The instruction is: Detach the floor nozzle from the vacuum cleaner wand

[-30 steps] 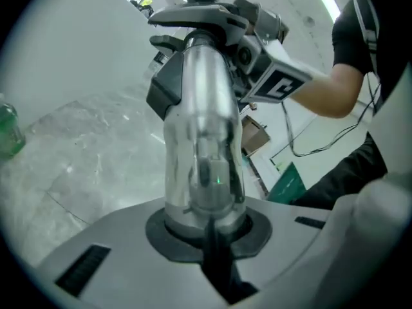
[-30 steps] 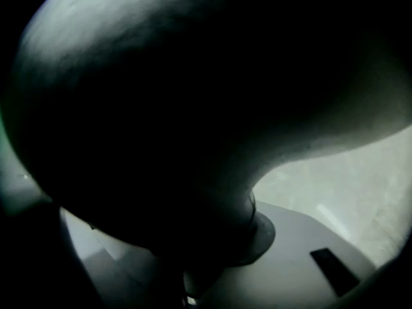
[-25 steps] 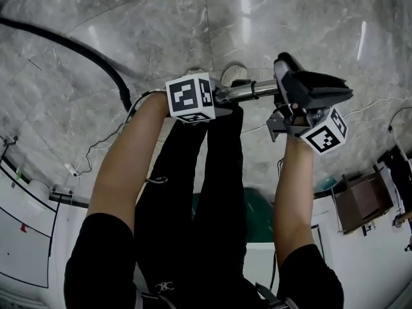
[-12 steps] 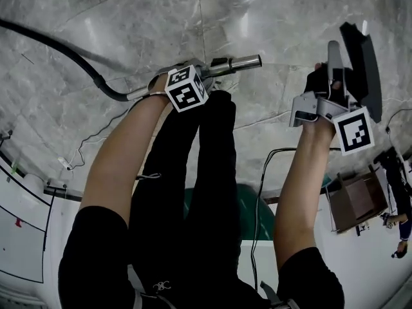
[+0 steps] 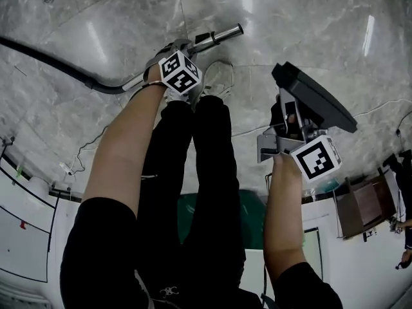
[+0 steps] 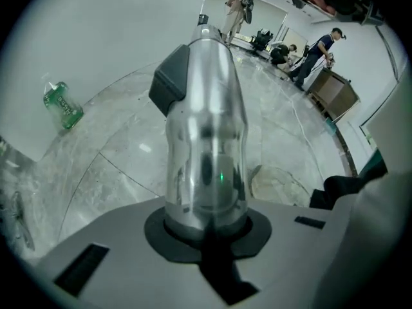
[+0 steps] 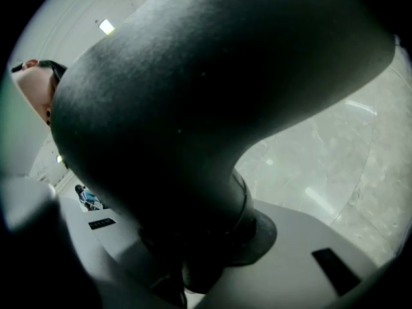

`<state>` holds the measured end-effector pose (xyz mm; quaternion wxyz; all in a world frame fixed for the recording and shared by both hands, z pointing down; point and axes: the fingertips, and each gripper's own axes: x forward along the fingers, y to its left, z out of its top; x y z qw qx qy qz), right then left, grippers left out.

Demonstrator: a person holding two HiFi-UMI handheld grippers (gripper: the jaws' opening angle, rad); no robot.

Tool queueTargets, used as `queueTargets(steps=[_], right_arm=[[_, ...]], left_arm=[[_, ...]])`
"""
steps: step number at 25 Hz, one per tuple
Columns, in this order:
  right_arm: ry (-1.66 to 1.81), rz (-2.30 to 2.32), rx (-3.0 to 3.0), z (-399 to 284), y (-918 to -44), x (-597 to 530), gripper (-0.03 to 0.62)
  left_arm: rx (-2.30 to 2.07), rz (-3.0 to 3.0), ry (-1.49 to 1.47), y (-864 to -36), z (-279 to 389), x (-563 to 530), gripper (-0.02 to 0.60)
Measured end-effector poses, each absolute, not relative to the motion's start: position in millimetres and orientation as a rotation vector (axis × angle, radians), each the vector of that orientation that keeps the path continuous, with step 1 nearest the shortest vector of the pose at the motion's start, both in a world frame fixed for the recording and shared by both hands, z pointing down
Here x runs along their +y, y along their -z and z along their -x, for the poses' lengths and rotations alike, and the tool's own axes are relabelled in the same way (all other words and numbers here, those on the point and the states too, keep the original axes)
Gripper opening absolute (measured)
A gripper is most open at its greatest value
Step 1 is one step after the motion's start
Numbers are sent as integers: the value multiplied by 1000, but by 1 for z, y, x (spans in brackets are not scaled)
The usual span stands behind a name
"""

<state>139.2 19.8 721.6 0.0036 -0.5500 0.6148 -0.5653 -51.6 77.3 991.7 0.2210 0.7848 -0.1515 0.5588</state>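
In the head view, the left gripper [image 5: 168, 51] is clamped on the silver wand [image 5: 219, 36], which slants up toward the right with its far end bare. A black hose [image 5: 51, 55] runs from the wand's other end off the picture's left edge. The right gripper [image 5: 290, 118] pinches the black floor nozzle [image 5: 318, 98], whose flat head tilts above the marker cube. The nozzle is off the wand – the two sit well apart, with the person's legs [image 5: 193, 172] in black trousers between the arms. The marble floor [image 5: 309, 18] lies under everything.

In the left gripper view, the jaws are pressed against the wand [image 6: 206, 121], their dark pads wrapped round the tube at its near end. The shiny tube rises straight away from the left gripper [image 6: 206, 230], with a dark catch [image 6: 170, 82] on its left side. A green bottle [image 6: 62, 105] stands on the floor near the white wall at left.

In the right gripper view, the floor nozzle's [image 7: 193, 108] black neck fills most of the picture. The right gripper [image 7: 206, 240] is closed on the neck's round lower end – pads tight against it. Pale marble floor [image 7: 335, 159] shows at right.
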Motion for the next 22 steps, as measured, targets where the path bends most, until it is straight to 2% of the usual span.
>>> queueTargets(steps=[8, 9, 11, 18, 22], right_arm=[[1726, 1683, 1999, -172, -754, 27, 112], [1718, 1687, 1993, -177, -755, 28, 112], [1705, 1690, 1979, -185, -755, 28, 112], [1594, 1635, 2003, -187, -728, 19, 112], [1572, 1636, 2000, -184, -709, 15, 112]], left_arm=[[-535, -2066, -1687, -1051, 54, 77, 61], [-534, -2029, -1691, -1055, 55, 79, 89], [-541, -1945, -1692, -1060, 59, 83, 268], [-544, -1916, -1699, -1040, 63, 83, 270], [-647, -1954, -1588, -1007, 58, 66, 270]])
